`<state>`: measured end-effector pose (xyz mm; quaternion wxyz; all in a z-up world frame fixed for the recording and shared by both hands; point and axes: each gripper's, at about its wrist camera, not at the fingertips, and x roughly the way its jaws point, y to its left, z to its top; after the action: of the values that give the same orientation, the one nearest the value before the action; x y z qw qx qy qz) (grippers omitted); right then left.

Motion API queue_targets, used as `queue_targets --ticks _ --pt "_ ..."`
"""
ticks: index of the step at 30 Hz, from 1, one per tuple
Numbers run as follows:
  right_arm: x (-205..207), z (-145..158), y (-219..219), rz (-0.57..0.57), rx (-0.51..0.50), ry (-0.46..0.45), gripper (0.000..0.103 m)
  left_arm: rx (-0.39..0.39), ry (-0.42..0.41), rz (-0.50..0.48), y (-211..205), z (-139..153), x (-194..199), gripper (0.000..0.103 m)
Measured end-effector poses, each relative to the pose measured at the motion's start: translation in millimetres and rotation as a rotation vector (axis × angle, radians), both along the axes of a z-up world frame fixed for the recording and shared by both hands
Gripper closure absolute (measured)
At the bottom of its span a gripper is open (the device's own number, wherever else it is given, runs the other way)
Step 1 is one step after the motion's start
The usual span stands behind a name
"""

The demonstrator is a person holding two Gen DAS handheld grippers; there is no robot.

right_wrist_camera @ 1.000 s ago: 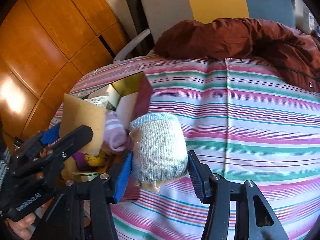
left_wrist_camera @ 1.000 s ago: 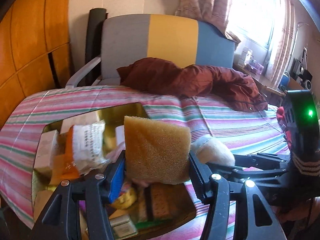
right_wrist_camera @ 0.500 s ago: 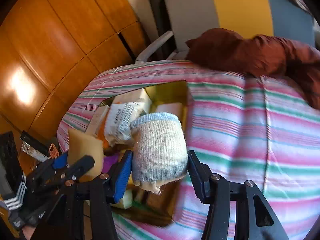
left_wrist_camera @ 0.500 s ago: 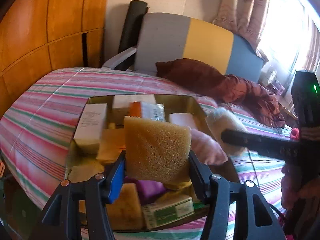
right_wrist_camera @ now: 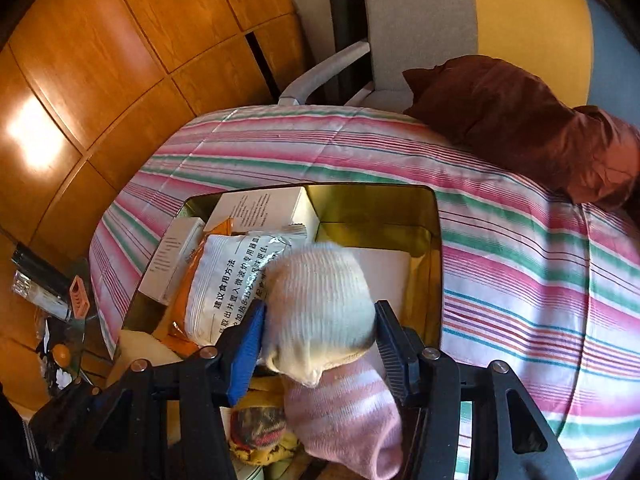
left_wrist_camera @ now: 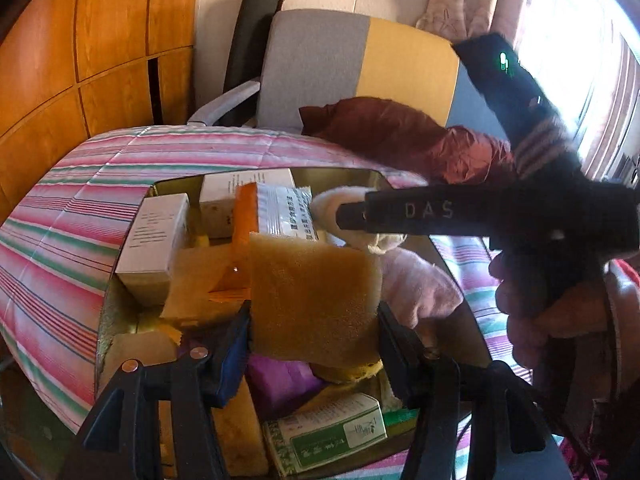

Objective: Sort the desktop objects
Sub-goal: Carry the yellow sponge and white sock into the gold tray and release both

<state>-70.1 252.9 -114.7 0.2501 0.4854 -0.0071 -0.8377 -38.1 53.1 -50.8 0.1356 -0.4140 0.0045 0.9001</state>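
My left gripper (left_wrist_camera: 314,328) is shut on a tan sponge (left_wrist_camera: 312,296), held above a gold-lined box (left_wrist_camera: 340,174) full of items. My right gripper (right_wrist_camera: 318,334) is shut on a rolled cream sock (right_wrist_camera: 318,304), hanging over the same box (right_wrist_camera: 372,204). In the left wrist view the right gripper's black finger (left_wrist_camera: 400,214) crosses over the box with the sock (left_wrist_camera: 340,204) behind it. Inside lie white cartons (left_wrist_camera: 156,240), an orange-and-white food packet (right_wrist_camera: 228,284), a pink sock (right_wrist_camera: 344,416), a purple item (left_wrist_camera: 280,376) and a green-and-white carton (left_wrist_camera: 332,432).
The box sits on a pink, green and white striped cloth (right_wrist_camera: 520,264). A dark red jacket (right_wrist_camera: 520,120) lies at the far edge before a grey, yellow and blue chair (right_wrist_camera: 480,20). Wooden panels (right_wrist_camera: 100,60) stand at left. A hand (left_wrist_camera: 560,304) grips the right tool.
Both grippers have moved in over the box with their loads. The right gripper with the sock came from above the striped cloth to above the box's middle. Neither grip has changed.
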Motion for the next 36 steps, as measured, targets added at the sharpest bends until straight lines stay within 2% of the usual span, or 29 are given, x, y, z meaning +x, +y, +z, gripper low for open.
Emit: queue_targets --ticks 9,14,16,23,27,36 --pt "-10.4 -1.1 -6.3 0.031 0.021 -0.003 0.046 -0.042 -0.009 -0.009 21.3 -15.2 -10.6 0.043" --pt "-9.0 1.4 -4.7 0.041 -0.004 -0.002 0.044 -0.054 -0.007 -0.006 25.3 -16.2 -7.9 0.042" --pt "-7.8 3.3 -3.3 0.039 -0.023 -0.007 0.040 -0.056 -0.009 -0.001 24.6 -14.6 -6.0 0.041" --pt "0.5 12.9 -1.1 0.036 -0.058 0.005 0.037 -0.069 0.002 0.017 25.1 -6.7 1.9 0.039" --pt "8.3 18.6 5.7 0.022 -0.079 0.016 0.035 -0.081 0.023 0.033 23.3 1.6 8.8 0.030" --pt "35.6 25.5 34.6 -0.040 -0.107 0.040 0.033 -0.081 0.074 0.072 17.4 21.0 20.6 0.024"
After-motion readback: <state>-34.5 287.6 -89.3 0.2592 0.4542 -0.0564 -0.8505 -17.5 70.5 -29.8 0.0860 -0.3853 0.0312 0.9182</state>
